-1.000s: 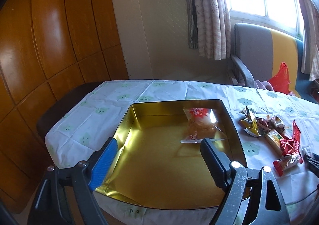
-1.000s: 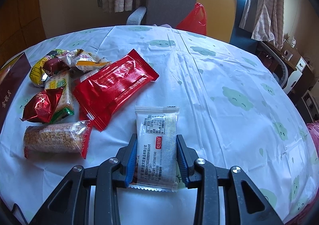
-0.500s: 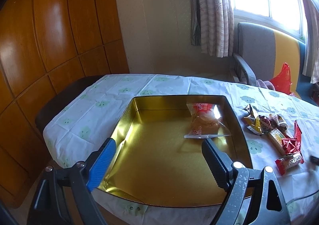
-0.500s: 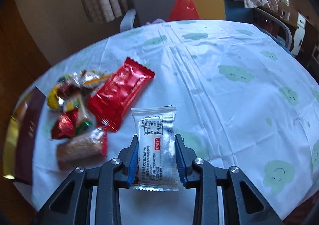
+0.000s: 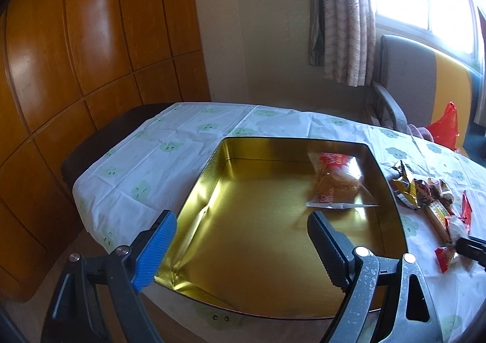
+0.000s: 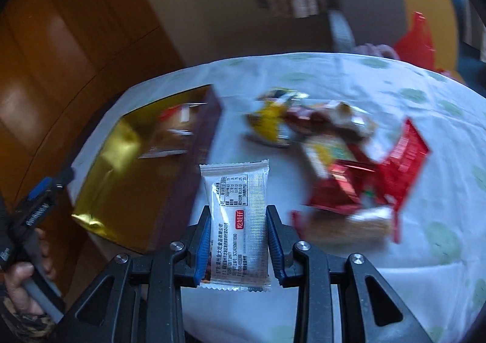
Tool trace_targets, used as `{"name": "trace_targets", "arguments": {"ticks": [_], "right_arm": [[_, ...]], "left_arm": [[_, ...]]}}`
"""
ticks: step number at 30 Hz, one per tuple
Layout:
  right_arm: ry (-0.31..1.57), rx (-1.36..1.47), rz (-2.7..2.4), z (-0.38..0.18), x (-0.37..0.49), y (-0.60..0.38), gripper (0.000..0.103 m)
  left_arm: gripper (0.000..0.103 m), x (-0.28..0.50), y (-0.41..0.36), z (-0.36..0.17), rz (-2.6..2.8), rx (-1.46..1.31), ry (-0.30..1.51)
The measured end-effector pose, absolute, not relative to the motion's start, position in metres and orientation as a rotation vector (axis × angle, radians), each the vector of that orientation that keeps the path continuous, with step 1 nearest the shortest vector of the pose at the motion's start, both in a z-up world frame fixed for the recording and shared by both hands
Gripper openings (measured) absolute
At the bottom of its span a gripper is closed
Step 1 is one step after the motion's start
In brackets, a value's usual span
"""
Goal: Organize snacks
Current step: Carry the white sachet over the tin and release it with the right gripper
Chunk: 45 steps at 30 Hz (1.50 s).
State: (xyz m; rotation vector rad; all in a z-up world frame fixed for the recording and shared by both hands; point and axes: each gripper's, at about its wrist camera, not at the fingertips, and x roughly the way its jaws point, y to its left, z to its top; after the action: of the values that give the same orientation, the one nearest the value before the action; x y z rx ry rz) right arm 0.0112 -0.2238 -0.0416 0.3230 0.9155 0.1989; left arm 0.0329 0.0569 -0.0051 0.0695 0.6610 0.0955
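Note:
My right gripper (image 6: 238, 218) is shut on a white snack packet (image 6: 237, 215) with printed text, held in the air above the table near the gold tin's right side. The gold tin (image 5: 194, 191) lies open on the table and holds one clear packet with a red label (image 5: 337, 182). My left gripper (image 5: 240, 218) hangs open over the tin's near edge with nothing between its fingers. A pile of loose snacks (image 6: 340, 142) lies to the right of the tin, among them a long red packet (image 6: 407, 157). The same pile (image 5: 431, 200) shows in the left wrist view.
A white tablecloth with green cloud prints (image 5: 170, 148) covers the table. A grey and yellow armchair (image 5: 425, 76) with a red bag (image 5: 446, 121) stands behind it, under the window. Wooden panelling fills the left. A hand (image 6: 21, 279) holds the left gripper's handle.
My right gripper has lifted the white packet off the table and swung left, bringing the gold tin into its view. My left gripper has drifted slightly, still open over the tin.

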Motion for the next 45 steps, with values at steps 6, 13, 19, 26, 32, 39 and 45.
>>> {"name": "trace_targets", "arguments": {"ticks": [6, 13, 19, 26, 32, 39, 45], "right_arm": [[0.927, 0.285, 0.314, -0.029, 0.051, -0.152, 0.034], [0.963, 0.216, 0.307, -0.046, 0.093, -0.108, 0.034], [0.990, 0.160, 0.247, -0.066, 0.105, -0.106, 0.036], [0.956, 0.132, 0.231, -0.066, 0.095, -0.110, 0.039], [0.925, 0.129, 0.204, -0.060, 0.083, -0.115, 0.039], [0.879, 0.107, 0.153, -0.049, 0.065, -0.126, 0.039], [0.855, 0.104, 0.130, -0.040, 0.054, -0.136, 0.039]], "left_arm": [[0.088, 0.034, 0.062, -0.007, 0.103, 0.060, 0.660], [0.088, 0.037, 0.065, -0.011, 0.104, 0.060, 0.677], [0.088, 0.040, 0.065, -0.017, 0.097, 0.058, 0.693], [0.088, 0.039, 0.063, -0.017, 0.094, 0.061, 0.694], [0.088, 0.036, 0.061, -0.014, 0.085, 0.063, 0.684], [0.088, 0.033, 0.057, -0.011, 0.074, 0.063, 0.675], [0.088, 0.032, 0.053, -0.011, 0.060, 0.069, 0.676]]}}
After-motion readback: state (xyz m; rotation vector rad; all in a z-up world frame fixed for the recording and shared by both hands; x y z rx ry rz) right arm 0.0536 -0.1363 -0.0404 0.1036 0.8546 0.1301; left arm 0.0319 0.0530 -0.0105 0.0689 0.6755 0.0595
